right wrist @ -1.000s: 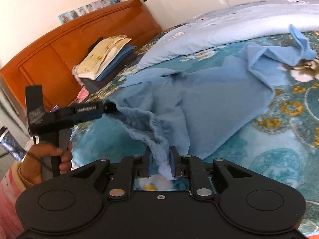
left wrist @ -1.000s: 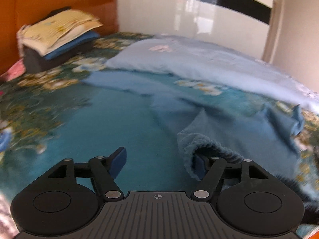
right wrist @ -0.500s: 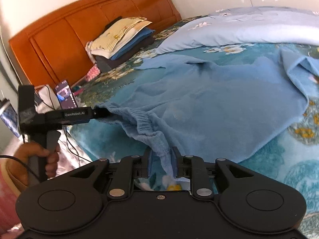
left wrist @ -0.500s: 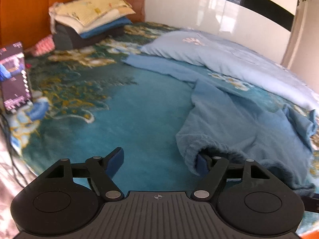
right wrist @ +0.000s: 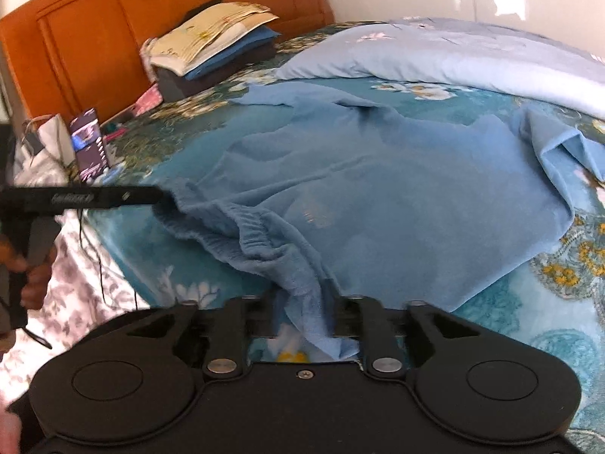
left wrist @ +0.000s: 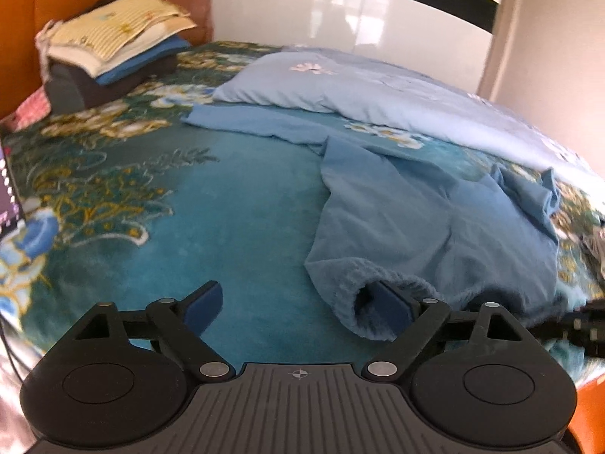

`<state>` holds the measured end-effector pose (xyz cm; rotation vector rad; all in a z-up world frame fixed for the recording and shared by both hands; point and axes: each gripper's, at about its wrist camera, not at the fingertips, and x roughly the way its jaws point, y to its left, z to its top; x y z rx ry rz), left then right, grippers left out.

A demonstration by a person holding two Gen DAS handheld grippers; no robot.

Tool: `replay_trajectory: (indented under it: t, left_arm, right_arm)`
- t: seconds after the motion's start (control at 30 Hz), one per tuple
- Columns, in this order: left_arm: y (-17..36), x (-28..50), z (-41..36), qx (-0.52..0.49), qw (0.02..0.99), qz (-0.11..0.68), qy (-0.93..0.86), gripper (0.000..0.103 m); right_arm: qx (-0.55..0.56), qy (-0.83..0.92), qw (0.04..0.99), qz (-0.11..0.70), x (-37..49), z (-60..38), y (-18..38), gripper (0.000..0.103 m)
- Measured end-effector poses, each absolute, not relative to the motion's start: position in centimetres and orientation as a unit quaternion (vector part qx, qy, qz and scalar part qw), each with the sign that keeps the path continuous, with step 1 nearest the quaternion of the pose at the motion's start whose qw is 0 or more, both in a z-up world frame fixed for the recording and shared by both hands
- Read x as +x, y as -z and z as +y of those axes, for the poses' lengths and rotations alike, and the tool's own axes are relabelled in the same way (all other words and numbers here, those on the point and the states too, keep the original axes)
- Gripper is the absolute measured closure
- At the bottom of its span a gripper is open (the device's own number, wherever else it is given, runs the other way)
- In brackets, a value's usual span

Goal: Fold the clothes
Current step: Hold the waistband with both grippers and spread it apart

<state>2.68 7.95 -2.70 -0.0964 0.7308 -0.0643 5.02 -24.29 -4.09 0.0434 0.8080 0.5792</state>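
Light blue trousers (right wrist: 378,204) with an elastic waistband lie spread on the teal flowered bed; they also show in the left wrist view (left wrist: 435,227). My right gripper (right wrist: 302,302) is shut on the waistband at its near end. My left gripper (left wrist: 298,302) is open; its right finger (left wrist: 389,302) sits inside the waistband hem, its left finger (left wrist: 204,300) is over bare bedspread. The left gripper also shows in the right wrist view (right wrist: 151,196), at the waistband's far-left end.
A stack of folded clothes (left wrist: 109,53) lies by the orange headboard (right wrist: 113,38). A pale blue quilt (left wrist: 378,94) runs along the back. A phone (right wrist: 89,147) stands at the bed's left edge. The bed edge drops off near the left gripper.
The trousers have been lowered and pulled flat onto the bed. Both grippers have moved towards the near edge of the bed. The left gripper has stayed open, the right shut.
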Motion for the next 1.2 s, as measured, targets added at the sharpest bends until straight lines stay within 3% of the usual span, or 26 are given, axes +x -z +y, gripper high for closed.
replay_trajectory:
  t: [0.2,0.67,1.1,1.2]
  left_arm:
    - [2.8,3.0,7.1,0.022,0.932,0.351,0.092,0.015]
    - [3.3,7.3,3.6,0.233,0.884,0.295,0.277,0.015]
    - [5.2,15.7,7.7,0.036,0.808,0.398,0.432,0.016]
    - [5.8,16.5,7.9,0.016,0.793,0.413,0.448,0.029]
  right_arm:
    - [0.071,-0.245,0.891,0.375,6.8,-25.9,3.3,0.098]
    - [0.077,-0.190,0.903,0.377,11.2,-26.2,2.5,0.098]
    - [0.064,-0.195,0.897,0.392,10.9,-26.1,2.3,0.098]
    - [0.066,-0.196,0.895,0.394,11.0,-26.2,2.4,0.098]
